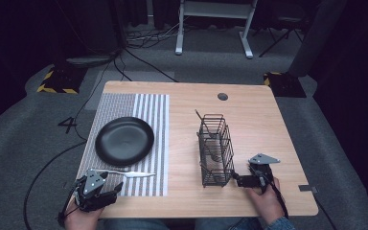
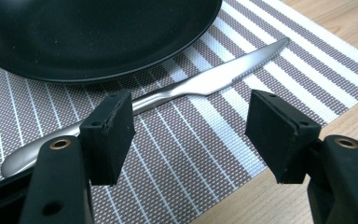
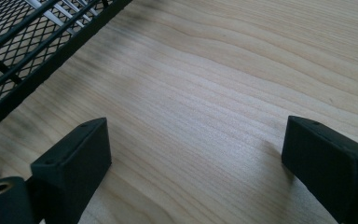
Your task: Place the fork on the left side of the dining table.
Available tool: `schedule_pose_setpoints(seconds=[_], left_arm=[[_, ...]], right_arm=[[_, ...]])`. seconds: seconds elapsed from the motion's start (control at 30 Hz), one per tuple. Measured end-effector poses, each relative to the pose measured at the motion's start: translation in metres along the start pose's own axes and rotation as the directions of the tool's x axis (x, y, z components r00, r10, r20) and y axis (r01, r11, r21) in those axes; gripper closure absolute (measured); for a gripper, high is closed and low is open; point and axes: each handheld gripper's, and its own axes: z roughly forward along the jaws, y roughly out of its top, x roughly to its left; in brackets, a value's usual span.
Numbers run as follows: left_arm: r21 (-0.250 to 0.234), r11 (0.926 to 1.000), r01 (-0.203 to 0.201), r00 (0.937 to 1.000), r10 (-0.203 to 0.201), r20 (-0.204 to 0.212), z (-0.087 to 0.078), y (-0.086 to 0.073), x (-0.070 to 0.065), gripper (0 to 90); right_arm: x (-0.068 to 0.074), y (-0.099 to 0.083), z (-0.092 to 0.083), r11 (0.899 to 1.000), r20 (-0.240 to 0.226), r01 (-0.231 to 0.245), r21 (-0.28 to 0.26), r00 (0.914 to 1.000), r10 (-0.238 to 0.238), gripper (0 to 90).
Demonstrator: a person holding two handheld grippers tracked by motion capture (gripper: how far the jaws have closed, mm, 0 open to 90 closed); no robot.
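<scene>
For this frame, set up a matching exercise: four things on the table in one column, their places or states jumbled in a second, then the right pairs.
Things:
1. plate
2. knife
3. wire basket
4. left gripper

Places or states:
A. stands on bare wood, right of the mat
B. lies on the mat, near side of the plate
C. open, nothing between its fingers
D. black, sits on the striped mat

Pairs: 1-D, 2-B, 3-A, 4-C
</scene>
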Motion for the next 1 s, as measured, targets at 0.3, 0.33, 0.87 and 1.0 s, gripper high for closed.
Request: schedule_pose_setpoints(seconds=[0.3,0.33,0.87,1.0], left_arm=[[-0.081,0.9950,0.058,0.9966,-0.053,0.064,-0.011,0.025,0.005,31.7],[-0.083,0.9947,0.061,0.9962,-0.056,0.067,-0.012,0.028,0.005,31.7],[-0.137,0.9882,0.068,0.9919,-0.053,0.115,-0.012,0.086,0.022,33.4],[-0.152,0.9838,0.095,0.9868,-0.073,0.145,-0.005,0.097,0.024,33.8]], right_arm=[[0.001,0.000,-0.001,1.000,0.000,0.010,-0.005,1.0000,-0.010,10.6],[0.001,0.000,-0.001,1.000,0.000,0.010,-0.005,1.0000,-0.010,10.7],[0.003,0.000,0.000,1.000,0.002,0.008,-0.011,1.0000,-0.008,13.3],[0.003,0.001,0.000,1.000,0.003,0.010,-0.011,0.9999,-0.010,13.4]])
